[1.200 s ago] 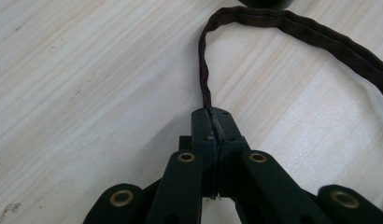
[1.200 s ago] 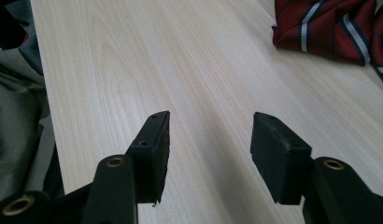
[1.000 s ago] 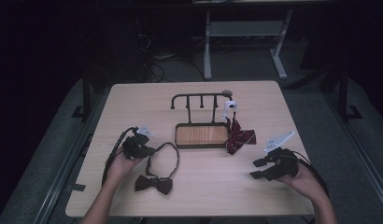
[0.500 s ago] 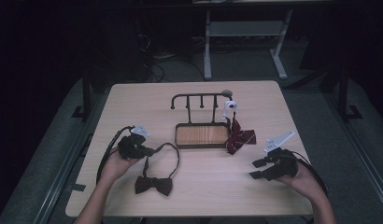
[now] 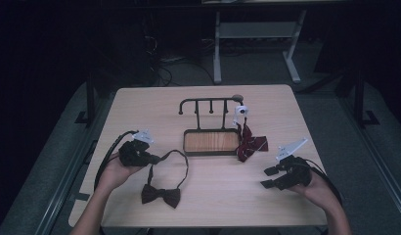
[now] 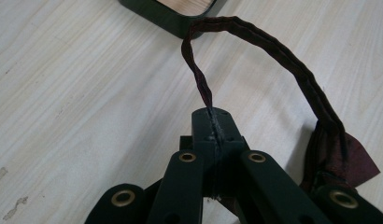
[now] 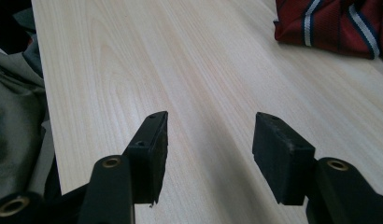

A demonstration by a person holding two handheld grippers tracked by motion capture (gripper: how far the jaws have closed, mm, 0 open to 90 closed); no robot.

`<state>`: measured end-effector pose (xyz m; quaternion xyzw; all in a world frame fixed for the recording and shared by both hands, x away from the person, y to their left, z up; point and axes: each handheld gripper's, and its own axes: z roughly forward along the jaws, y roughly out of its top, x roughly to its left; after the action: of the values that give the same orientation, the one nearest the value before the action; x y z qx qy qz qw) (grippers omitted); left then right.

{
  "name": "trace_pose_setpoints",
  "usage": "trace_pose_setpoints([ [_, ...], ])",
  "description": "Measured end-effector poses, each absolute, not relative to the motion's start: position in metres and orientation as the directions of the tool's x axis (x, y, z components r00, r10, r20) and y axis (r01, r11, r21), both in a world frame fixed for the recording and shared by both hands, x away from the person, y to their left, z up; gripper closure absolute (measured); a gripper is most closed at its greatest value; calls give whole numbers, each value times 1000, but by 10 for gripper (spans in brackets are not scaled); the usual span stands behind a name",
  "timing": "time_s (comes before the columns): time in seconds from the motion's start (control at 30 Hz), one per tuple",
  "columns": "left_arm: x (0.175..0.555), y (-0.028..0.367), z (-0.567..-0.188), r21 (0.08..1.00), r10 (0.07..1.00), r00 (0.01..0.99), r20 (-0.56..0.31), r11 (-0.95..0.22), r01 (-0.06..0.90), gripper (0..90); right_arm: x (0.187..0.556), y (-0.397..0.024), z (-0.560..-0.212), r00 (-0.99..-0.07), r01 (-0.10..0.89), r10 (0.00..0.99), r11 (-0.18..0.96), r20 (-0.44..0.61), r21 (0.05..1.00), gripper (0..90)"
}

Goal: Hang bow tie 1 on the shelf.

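A person works at a pale wooden surface [image 5: 208, 196] with two hand-held grippers. The left gripper [image 5: 148, 157] has its jaws clamped tight on the thin neck strap [image 6: 273, 51] of a dark bow tie [image 5: 161, 195]; the bow lies flat on the surface near the person, the strap looping up, probably so it can be hung on the black hook rack [image 5: 208, 104] standing over a wooden tray [image 5: 211, 142]. The right gripper [image 5: 268, 177] rests low with jaws wide and empty, apparently waiting. A red striped bow tie [image 5: 248, 145] lies just beside the tray.
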<state>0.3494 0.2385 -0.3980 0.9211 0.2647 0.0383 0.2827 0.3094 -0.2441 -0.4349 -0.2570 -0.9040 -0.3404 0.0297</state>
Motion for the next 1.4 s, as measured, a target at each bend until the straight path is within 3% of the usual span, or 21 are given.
trace_pose_setpoints([
  [0.77,344,230,-366,536,445,893,-70,-738,410,895,309,-245,-434,-860,490,458,627,223,606,396],
  [1.4,341,225,-336,540,414,909,-38,-757,367,895,308,-244,-434,-870,470,451,642,197,606,416],
])
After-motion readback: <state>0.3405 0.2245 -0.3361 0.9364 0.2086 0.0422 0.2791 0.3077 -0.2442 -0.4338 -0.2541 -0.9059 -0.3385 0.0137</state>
